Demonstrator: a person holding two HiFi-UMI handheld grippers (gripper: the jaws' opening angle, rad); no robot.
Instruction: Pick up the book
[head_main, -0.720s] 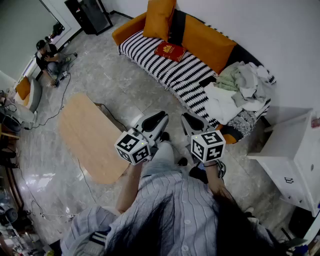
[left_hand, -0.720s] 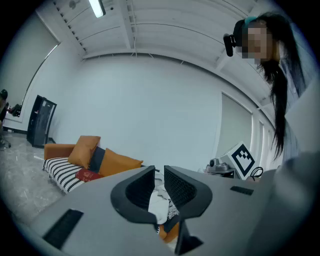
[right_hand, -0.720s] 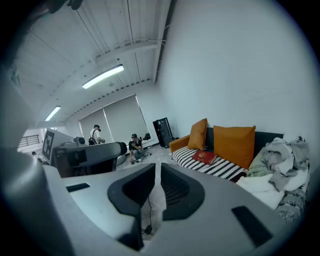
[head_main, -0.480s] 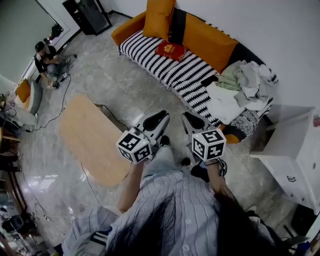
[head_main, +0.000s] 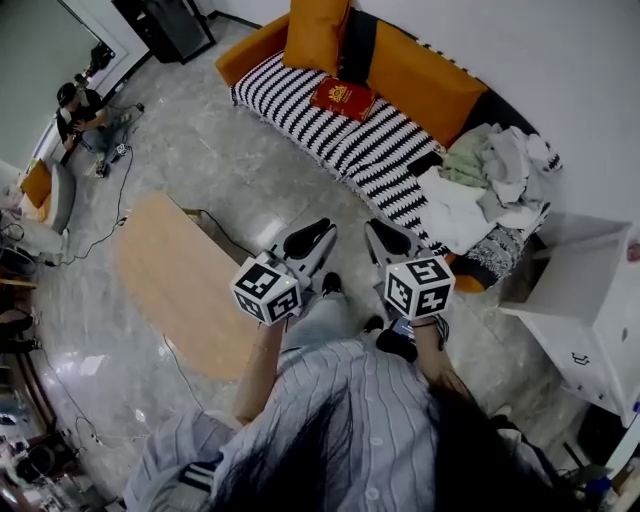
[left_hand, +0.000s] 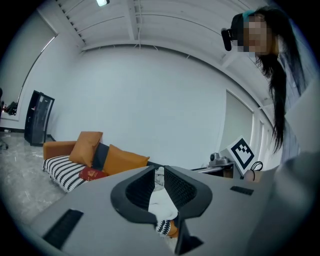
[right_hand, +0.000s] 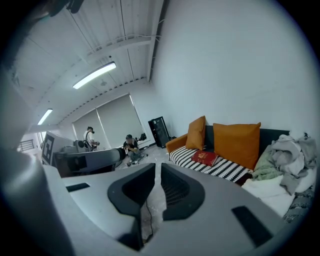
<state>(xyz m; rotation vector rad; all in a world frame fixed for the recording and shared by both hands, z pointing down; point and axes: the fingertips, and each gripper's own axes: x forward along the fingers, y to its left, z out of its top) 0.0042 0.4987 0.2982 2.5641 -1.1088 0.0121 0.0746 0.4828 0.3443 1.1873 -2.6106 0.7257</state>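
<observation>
While holding left gripper (head_main: 318, 233) and right gripper (head_main: 381, 234) closed on nothing mid-frame, mind the book (head_main: 341, 97) at top centre. Could shove it along the sofa (head_main: 285, 100) unless opened first.

The gold print on the book (head_main: 342, 97) is too small to read. Clothes (head_main: 490, 170) cover the sofa's (head_main: 290, 105) end at 2 o'clock. The white cabinet (head_main: 590, 300) at 3 o'clock is cut off by the edge. In the left gripper view, the left gripper (left_hand: 159, 172) hides part of the sofa.

One book (head_main: 342, 98), one sofa (head_main: 290, 100), two claws (head_main: 318, 232) (head_main: 378, 233)
</observation>
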